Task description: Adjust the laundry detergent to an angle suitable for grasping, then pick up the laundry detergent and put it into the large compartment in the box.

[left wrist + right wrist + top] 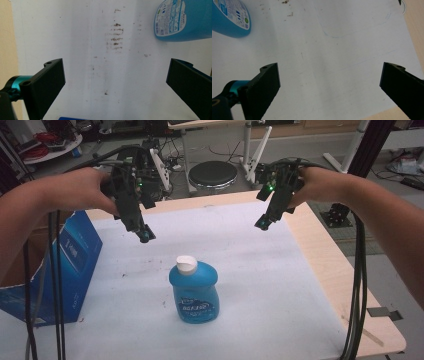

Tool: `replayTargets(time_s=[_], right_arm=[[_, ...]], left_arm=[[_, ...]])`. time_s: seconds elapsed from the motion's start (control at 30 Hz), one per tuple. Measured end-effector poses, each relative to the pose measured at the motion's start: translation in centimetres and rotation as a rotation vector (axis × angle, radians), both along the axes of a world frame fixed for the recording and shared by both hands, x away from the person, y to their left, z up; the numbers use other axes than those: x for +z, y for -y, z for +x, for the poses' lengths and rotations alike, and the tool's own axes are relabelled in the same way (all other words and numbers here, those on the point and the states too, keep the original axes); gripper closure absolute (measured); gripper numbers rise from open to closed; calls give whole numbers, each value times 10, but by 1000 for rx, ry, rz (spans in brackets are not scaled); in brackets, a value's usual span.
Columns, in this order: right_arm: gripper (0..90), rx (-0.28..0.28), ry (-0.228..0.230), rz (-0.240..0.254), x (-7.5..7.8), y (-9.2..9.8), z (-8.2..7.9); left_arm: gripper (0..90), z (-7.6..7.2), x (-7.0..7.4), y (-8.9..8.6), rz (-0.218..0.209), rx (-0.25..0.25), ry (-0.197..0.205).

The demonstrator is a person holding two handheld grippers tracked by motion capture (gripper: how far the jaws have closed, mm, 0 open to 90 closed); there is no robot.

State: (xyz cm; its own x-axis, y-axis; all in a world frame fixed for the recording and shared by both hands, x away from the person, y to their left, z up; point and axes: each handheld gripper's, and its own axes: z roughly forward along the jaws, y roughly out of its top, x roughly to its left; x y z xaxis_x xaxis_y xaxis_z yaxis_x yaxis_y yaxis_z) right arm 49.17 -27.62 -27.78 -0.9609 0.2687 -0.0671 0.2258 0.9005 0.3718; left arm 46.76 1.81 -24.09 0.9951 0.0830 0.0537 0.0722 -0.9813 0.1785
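Note:
A blue bottle (194,291) with a white cap (186,264) stands upright in the middle of the white sheet (250,270). My left gripper (144,234) hovers above the sheet, behind and to the left of the bottle. Its jaws stand wide apart with nothing between them, and its own view catches the bottle's (181,20) labelled lower part at the top right. My right gripper (261,223) hangs behind and to the right of the bottle, open and empty too. The bottle's base (230,18) sits at the top left of its view.
A blue cardboard box (60,265) stands at the left edge of the table. The wooden table edge (345,275) runs along the right of the sheet. Black cables (357,285) hang from both grippers. A round stool (212,174) and table legs stand beyond the far edge.

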Motion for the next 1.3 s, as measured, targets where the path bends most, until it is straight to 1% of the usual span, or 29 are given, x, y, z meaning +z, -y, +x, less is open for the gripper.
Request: replayTargets(time_s=[0.07,0.1,0.27,0.33,0.43,0.63,0.8,0.9,0.97,1.03,1.17,1.2,1.23,1.3], right_arm=[[20,-2,4,2,1,0,-1],[20,2,8,3,1,-1,-2],[20,16,15,10,4,-4,-5],[20,14,19,13,5,-4,-5],[20,17,19,6,4,-3,-6],[20,17,18,11,5,-3,-8],[20,29,16,13,4,-5,-10],[20,18,20,20,4,-4,-11],[20,17,20,20,3,-4,-13],[20,15,18,20,3,-4,-14],[20,15,24,22,3,-5,-17],[20,15,24,22,3,-5,-17],[20,19,26,24,2,-5,-17],[20,17,24,21,2,-6,-20]], left_arm=[[20,-1,1,0,-3,-3,4],[20,-1,2,0,-7,4,6],[20,-4,3,-3,1,3,11],[20,-5,5,-4,-2,6,13],[20,-6,6,-4,-1,7,16],[20,-10,10,-2,-24,-4,5],[20,-19,16,-1,-32,-23,-9],[20,-24,22,-1,-56,-17,-19],[20,-28,26,-1,-76,-15,-36],[20,-32,27,1,-76,-26,-39],[20,-40,28,6,-62,-39,-53],[20,-40,28,6,-62,-39,-53],[20,-44,31,9,-66,-55,-51],[20,-48,32,12,-69,-62,-53]])
